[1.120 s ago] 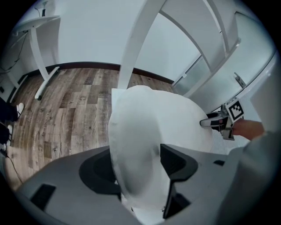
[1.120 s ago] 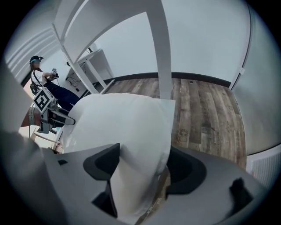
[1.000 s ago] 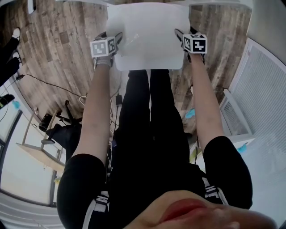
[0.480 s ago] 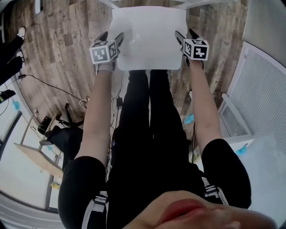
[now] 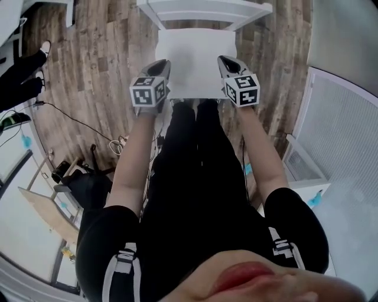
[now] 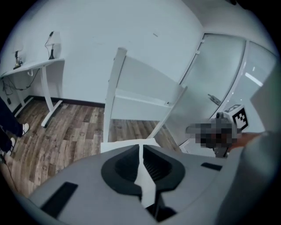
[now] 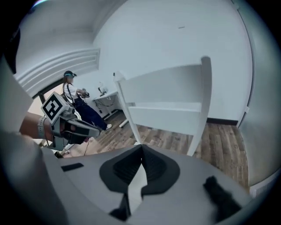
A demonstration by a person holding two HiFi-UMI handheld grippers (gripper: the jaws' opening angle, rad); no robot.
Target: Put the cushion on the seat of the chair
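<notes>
Okay, the cushion (image 5: 195,59) is lying flat on the seat of the white chair (image 5: 204,12), right under its backrest. I'm holding both tongs above its near edge, not touching it. The left tongs (image 6: 140,148) have just been closing and the pads now meet with nothing between them. The right tongs (image 7: 140,147) are pressed together too, empty. Wooden floor (image 5: 106,59) lies on either side.
</notes>
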